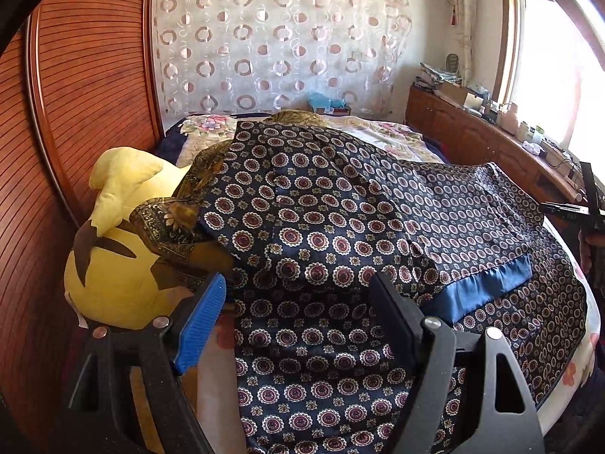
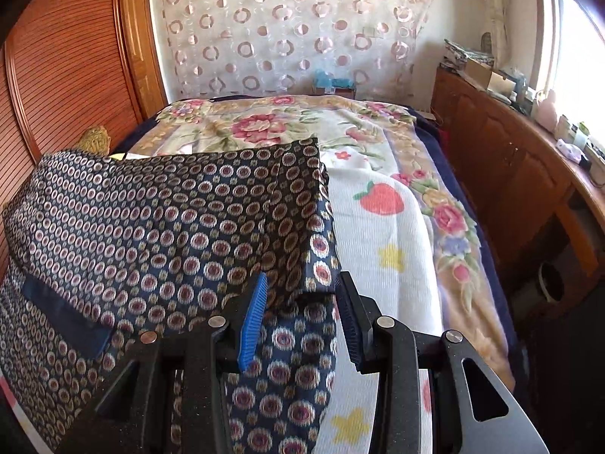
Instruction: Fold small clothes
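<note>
A navy satin garment [image 1: 340,208] with round medallions and a plain blue band [image 1: 484,291] lies folded over itself on the bed. My left gripper [image 1: 298,283] hovers low over its near left part, jaws wide open, and the pads do not press the cloth. In the right wrist view the same garment [image 2: 151,219] fills the left half, with its band [image 2: 64,314] at the near left. My right gripper [image 2: 301,280] is shut on the bunched near right corner of the top layer, which sits raised above the layer beneath.
A yellow plush toy [image 1: 113,265] and a brown-gold patterned cloth [image 1: 177,223] lie under the garment's left side, against a slatted wooden wardrobe [image 1: 75,94]. The floral bedspread [image 2: 378,208] stretches right and back. A long wooden cabinet [image 2: 510,174] with clutter runs under the window.
</note>
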Demonstrator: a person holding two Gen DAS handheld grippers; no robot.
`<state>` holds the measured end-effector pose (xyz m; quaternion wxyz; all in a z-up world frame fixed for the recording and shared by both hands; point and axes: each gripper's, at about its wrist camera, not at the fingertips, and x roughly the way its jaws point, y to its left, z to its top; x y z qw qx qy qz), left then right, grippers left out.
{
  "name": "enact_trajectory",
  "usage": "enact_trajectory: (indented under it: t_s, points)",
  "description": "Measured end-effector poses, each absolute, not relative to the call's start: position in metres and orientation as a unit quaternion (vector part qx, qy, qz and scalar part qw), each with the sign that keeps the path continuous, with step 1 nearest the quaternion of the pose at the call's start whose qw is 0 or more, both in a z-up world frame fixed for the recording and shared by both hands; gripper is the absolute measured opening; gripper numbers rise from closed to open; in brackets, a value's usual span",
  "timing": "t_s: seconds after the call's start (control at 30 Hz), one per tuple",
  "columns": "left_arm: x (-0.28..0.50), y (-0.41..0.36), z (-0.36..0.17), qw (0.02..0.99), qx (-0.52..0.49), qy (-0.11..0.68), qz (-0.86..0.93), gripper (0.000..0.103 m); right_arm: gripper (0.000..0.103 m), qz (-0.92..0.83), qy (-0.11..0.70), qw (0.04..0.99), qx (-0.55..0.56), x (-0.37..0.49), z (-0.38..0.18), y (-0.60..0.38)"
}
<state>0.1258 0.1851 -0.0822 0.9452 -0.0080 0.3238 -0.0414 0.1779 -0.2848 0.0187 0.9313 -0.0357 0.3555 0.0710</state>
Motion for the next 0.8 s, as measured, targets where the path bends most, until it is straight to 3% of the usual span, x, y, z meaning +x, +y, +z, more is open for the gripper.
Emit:
enact_trajectory:
  t_s: [0.2, 0.3, 0.33, 0.57, 0.8]
  points:
    - [0.128, 0.197, -0.079, 0.947, -0.013, 0.320, -0.028, 0.079, 0.039, 0.055, 0.384, 0.921, -0.033, 0.216, -0.001, -0.277]
    - [0.133, 0.203, -0.079, 0.948, -0.015, 0.319, -0.019, 0.079, 0.019, 0.067, 0.401, 0.913, -0.038, 0.230, -0.006, -0.272]
    - [0.135, 0.205, -0.079, 0.948, -0.017, 0.319, -0.015, 0.079, 0.005, 0.074, 0.404, 0.911, -0.042, 0.233, -0.009, -0.268]
    - [0.156, 0.220, -0.082, 0.945, -0.042, 0.323, -0.002, 0.078, 0.001, 0.146, 0.367, 0.919, -0.007, 0.227, 0.021, -0.257]
    - [0.167, 0.230, -0.085, 0.942, -0.075, 0.327, -0.012, 0.055, 0.001, 0.168, 0.303, 0.936, 0.059, 0.208, 0.062, -0.279]
